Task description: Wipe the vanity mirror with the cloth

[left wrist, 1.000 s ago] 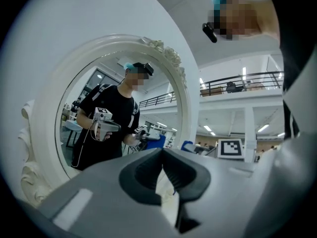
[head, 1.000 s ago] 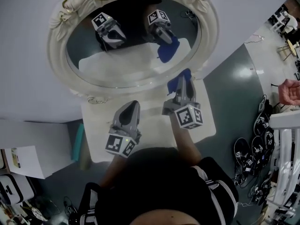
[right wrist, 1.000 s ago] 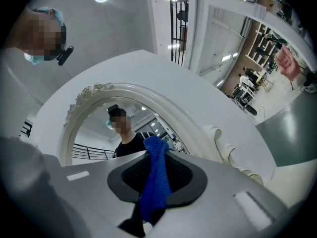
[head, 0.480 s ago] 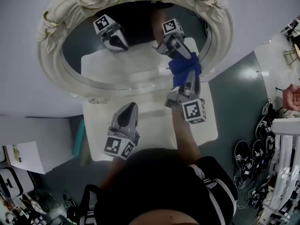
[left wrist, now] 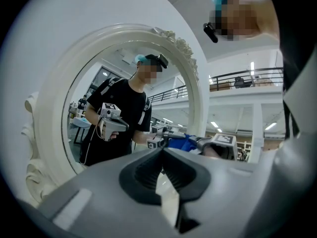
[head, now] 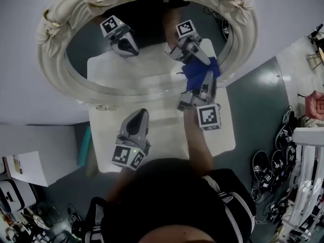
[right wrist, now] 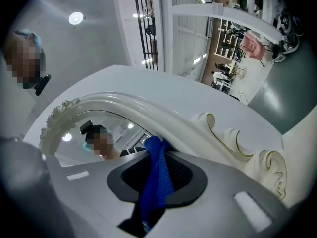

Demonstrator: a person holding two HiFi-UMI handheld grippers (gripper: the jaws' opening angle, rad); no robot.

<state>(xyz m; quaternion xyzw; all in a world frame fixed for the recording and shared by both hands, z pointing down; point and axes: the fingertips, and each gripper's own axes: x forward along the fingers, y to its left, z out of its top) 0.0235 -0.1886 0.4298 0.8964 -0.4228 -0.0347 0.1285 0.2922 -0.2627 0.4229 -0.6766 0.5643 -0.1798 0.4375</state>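
Note:
An oval vanity mirror with a carved cream frame (head: 55, 67) stands at the back of a white table (head: 167, 133). My right gripper (head: 206, 80) is shut on a blue cloth (head: 198, 74) and holds it against the glass at the mirror's lower right. In the right gripper view the blue cloth (right wrist: 157, 177) hangs between the jaws, touching the frame's inner rim (right wrist: 148, 115). My left gripper (head: 137, 121) is shut with nothing in it and hovers over the table, apart from the mirror. The left gripper view faces the mirror (left wrist: 114, 108), which reflects the person and both grippers.
The table's right edge gives onto a grey floor (head: 258, 105). Black gear and cables (head: 276, 161) lie beside a white rack (head: 309, 181) at the right. A teal object (head: 84, 153) stands left of the table, with paper (head: 25, 171) further left.
My right gripper has carried the blue cloth up from the table's edge to the mirror glass and slid it slightly right along the lower rim. The left gripper has stayed put.

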